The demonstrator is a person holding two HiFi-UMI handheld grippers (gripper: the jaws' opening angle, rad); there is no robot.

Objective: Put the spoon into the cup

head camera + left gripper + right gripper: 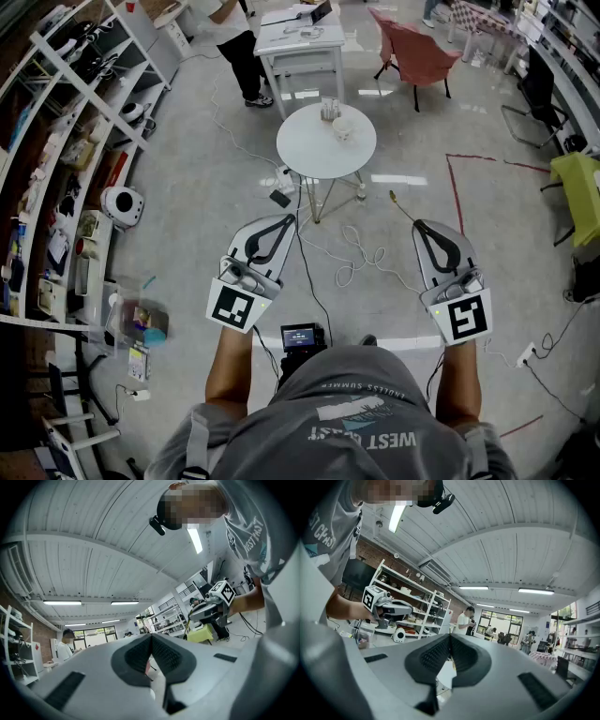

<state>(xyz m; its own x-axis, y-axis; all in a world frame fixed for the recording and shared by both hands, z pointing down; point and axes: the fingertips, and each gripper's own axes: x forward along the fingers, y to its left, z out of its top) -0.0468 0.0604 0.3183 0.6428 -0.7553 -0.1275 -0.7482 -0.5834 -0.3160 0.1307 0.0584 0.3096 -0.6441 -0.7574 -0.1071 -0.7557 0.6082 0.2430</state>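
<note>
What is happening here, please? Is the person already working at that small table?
Not yet. A person stands back from the round white table, holding a two-jaw gripper in each hand. The left gripper and the right gripper are both shut and empty, and they point towards the table without reaching it. On the table stand a white cup and a small container behind it. The spoon is too small to make out from here.
</note>
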